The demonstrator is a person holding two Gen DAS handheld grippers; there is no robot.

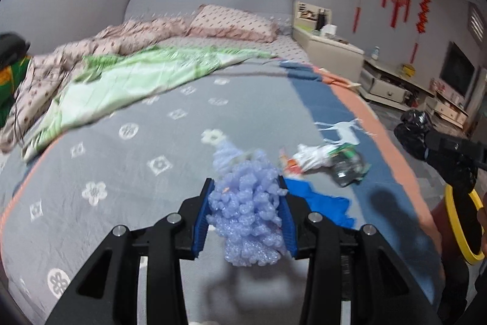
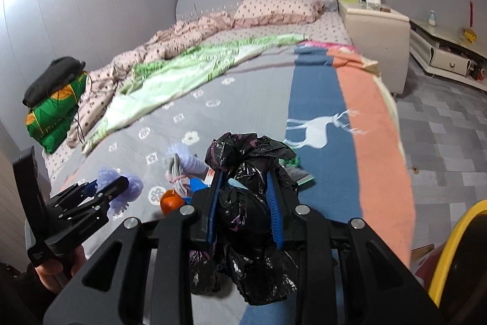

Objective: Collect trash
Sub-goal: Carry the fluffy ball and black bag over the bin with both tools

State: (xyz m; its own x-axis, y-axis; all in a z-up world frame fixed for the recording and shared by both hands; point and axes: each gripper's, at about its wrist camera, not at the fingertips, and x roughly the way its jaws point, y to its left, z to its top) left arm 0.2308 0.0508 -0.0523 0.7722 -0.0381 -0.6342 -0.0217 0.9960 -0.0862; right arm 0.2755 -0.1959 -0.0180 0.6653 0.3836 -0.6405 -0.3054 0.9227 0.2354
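Observation:
My left gripper (image 1: 246, 182) is shut on a wad of lavender foam netting (image 1: 248, 215), held above the grey bedspread (image 1: 127, 172). My right gripper (image 2: 245, 174) is shut on a crumpled black plastic bag (image 2: 248, 212), also raised over the bed. In the right wrist view, the left gripper (image 2: 114, 186) with its foam is at the lower left. More trash lies on the bed: a white wrapper (image 1: 310, 157), a crushed bottle with a green label (image 1: 348, 165), a blue scrap (image 1: 327, 204), another foam net (image 2: 188, 157) and an orange fruit (image 2: 170, 201).
A yellow-rimmed bin (image 2: 453, 252) stands at the lower right beside the bed. Crumpled quilts (image 1: 127, 75) and a pillow (image 1: 234, 23) cover the far half of the bed. Folded clothes (image 2: 54, 108) are stacked at the left. A nightstand (image 2: 374, 20) and a tiled floor (image 2: 441, 127) lie to the right.

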